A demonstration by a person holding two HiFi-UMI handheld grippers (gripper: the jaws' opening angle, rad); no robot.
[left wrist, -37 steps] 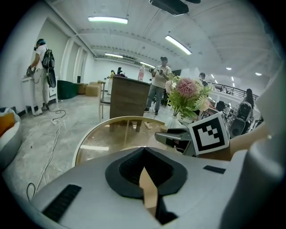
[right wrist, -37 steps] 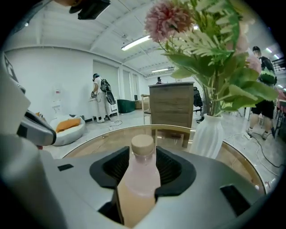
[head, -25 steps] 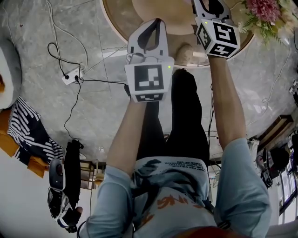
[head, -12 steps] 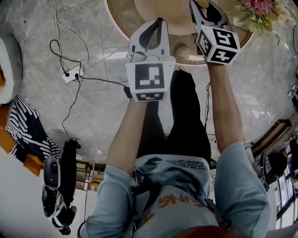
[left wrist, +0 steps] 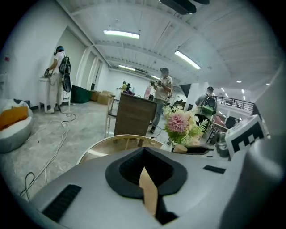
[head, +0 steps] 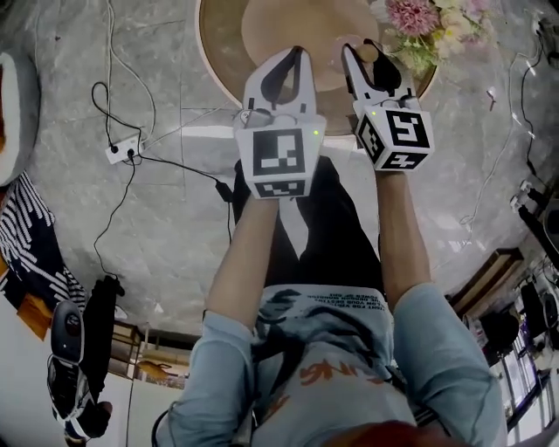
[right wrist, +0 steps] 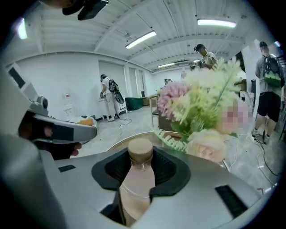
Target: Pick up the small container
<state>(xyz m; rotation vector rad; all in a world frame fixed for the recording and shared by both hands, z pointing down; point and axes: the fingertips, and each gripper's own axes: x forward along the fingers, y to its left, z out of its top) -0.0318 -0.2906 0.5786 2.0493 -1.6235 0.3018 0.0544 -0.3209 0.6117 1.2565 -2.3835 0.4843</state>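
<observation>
Left gripper (head: 295, 54): jaws drawn together to a narrow slit with nothing between them, held over the near edge of the round tabletop (head: 218, 61).
Right gripper (head: 367, 54): jaws clamped on the small container (right wrist: 137, 179), 1 pad on each side of its body.
Small container: pale, clear bottle with a tan cap (right wrist: 140, 150), upright in the right gripper's jaws, above the tabletop's near-right edge.
Flowers (head: 417, 21): pink and cream bunch at the tabletop's right edge, just beyond the container.
</observation>
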